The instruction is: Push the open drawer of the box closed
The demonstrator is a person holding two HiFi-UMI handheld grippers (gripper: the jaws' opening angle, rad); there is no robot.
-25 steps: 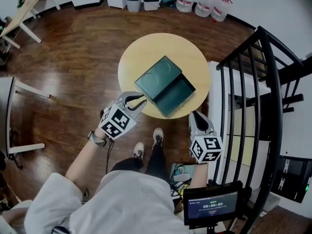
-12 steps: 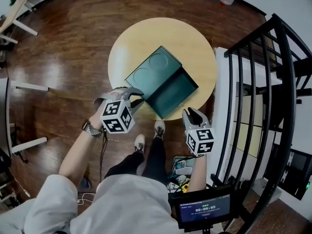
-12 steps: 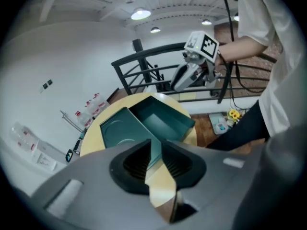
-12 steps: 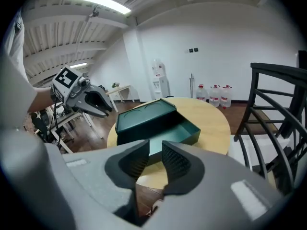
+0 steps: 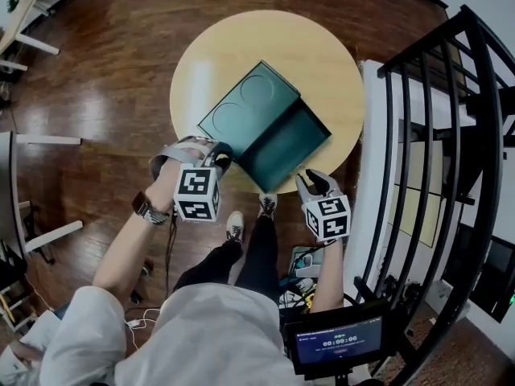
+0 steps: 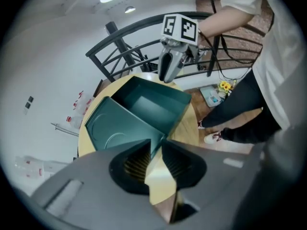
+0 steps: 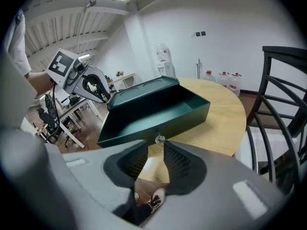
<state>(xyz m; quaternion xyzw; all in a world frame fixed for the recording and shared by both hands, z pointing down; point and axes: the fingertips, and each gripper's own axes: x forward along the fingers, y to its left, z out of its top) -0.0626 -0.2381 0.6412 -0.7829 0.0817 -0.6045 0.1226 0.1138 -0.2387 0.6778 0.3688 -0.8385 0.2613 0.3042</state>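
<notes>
Drawer (image 5: 287,147) of the green box (image 5: 245,107) is pulled out toward the near right. Both sit on a round yellow table (image 5: 265,43). The box is in the middle, and the drawer's front is close to the table's near edge.

The table stands on a brown wood floor (image 5: 105,79). A black railing (image 5: 426,127) runs along the right side. A person stands at the near side of the table with a gripper in each hand.

The left gripper (image 5: 217,155) points down at the near left corner of the box, just beside it, over the table's edge. Its jaws have just been opening a little. They stand apart with nothing between them.

The right gripper (image 5: 312,182) is just off the near side of the drawer's front and does not touch it. Its jaws have just been opening wide, and they hold nothing. A small shiny knob (image 7: 159,139) on the drawer's front sits just past this gripper's tips.
</notes>
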